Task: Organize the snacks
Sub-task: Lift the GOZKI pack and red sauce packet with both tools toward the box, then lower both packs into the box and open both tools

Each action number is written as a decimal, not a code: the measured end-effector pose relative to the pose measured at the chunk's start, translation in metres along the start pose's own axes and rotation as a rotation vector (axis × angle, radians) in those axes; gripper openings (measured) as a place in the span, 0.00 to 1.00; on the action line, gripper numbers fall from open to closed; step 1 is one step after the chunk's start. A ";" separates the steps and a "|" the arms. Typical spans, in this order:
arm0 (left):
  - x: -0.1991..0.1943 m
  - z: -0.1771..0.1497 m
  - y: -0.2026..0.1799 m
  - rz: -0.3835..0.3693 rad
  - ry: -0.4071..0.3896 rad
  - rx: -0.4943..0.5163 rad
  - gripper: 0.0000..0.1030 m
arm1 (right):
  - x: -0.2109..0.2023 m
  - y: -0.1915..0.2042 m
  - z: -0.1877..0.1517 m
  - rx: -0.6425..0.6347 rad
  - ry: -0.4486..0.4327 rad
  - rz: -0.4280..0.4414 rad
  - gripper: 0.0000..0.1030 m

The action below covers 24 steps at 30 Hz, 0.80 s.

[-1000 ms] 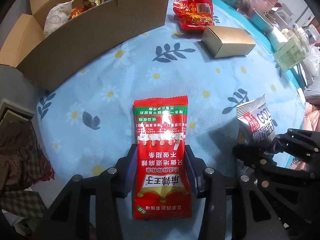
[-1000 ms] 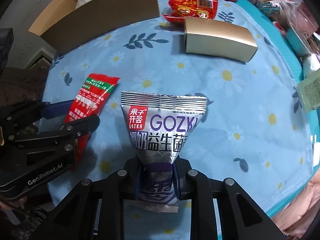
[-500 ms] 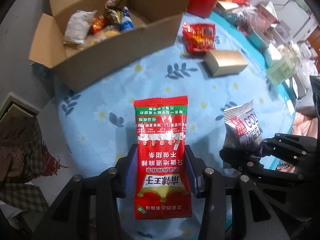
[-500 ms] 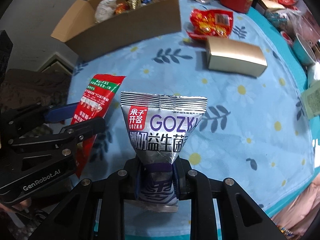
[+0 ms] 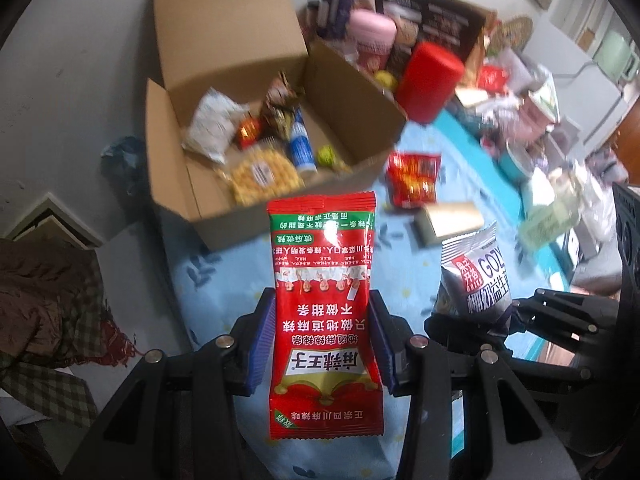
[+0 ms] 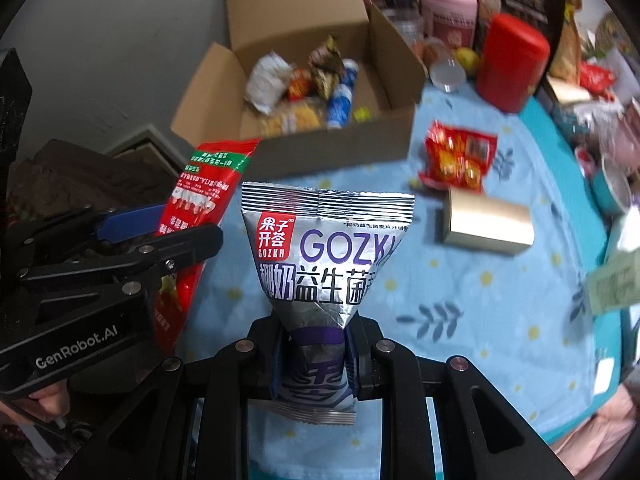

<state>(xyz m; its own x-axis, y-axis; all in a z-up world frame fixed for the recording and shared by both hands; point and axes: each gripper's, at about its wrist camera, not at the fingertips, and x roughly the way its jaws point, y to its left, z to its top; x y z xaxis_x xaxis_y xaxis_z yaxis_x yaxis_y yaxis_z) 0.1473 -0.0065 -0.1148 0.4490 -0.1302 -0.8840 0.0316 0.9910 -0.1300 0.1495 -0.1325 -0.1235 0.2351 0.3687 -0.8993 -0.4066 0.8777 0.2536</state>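
Note:
My left gripper (image 5: 322,320) is shut on a long red snack packet (image 5: 323,304), which stands up between the blue pads above the flowered blue tablecloth (image 5: 224,276). My right gripper (image 6: 316,344) is shut on the pinched lower part of a silver GOZKH snack bag (image 6: 326,252). Each gripper shows in the other's view: the right one (image 5: 472,312) with the silver bag (image 5: 476,276), the left one (image 6: 168,236) with the red packet (image 6: 200,196). Beyond both stands an open cardboard box (image 5: 276,216) (image 6: 332,148) holding several snacks.
On the cloth lie a red candy bag (image 5: 412,178) (image 6: 458,158) and a gold box (image 5: 450,222) (image 6: 488,222). A red canister (image 6: 512,60), a pink container (image 6: 450,8) and much clutter crowd the far right. Floor and plaid cloth (image 5: 48,308) lie at left.
Both grippers have risen with their packets and tilted up, so the box's inside and the far clutter have come into view. The grips are unchanged.

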 end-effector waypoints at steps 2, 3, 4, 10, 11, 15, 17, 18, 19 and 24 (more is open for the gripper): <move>-0.008 0.008 0.005 0.002 -0.027 -0.016 0.42 | -0.009 0.004 0.010 -0.019 -0.026 0.001 0.23; -0.012 0.012 0.007 0.000 -0.041 -0.025 0.42 | -0.014 0.007 0.016 -0.029 -0.042 0.000 0.23; -0.017 0.017 0.011 0.000 -0.057 -0.033 0.42 | -0.018 0.009 0.020 -0.035 -0.053 0.001 0.23; -0.041 0.043 0.019 -0.002 -0.138 -0.044 0.42 | -0.037 0.014 0.053 -0.059 -0.126 0.032 0.23; -0.045 0.048 0.020 0.000 -0.156 -0.041 0.42 | -0.039 0.015 0.058 -0.070 -0.136 0.030 0.23; -0.059 0.069 0.025 -0.001 -0.214 -0.031 0.42 | -0.047 0.019 0.082 -0.108 -0.178 0.023 0.23; -0.063 0.080 0.028 0.001 -0.237 -0.030 0.42 | -0.050 0.020 0.096 -0.121 -0.200 0.026 0.23; -0.064 0.085 0.030 0.001 -0.246 -0.031 0.42 | -0.051 0.021 0.103 -0.127 -0.210 0.025 0.23; -0.066 0.090 0.032 0.001 -0.256 -0.031 0.42 | -0.053 0.022 0.109 -0.131 -0.220 0.023 0.23; -0.069 0.117 0.041 0.004 -0.303 -0.027 0.42 | -0.055 0.023 0.139 -0.137 -0.260 0.017 0.23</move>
<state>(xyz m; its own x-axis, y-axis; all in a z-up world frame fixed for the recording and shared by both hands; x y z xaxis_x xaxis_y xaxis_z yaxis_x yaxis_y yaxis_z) 0.2221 0.0471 -0.0071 0.6949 -0.1069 -0.7111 0.0068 0.9898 -0.1422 0.2499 -0.0899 -0.0192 0.4385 0.4650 -0.7691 -0.5241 0.8275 0.2015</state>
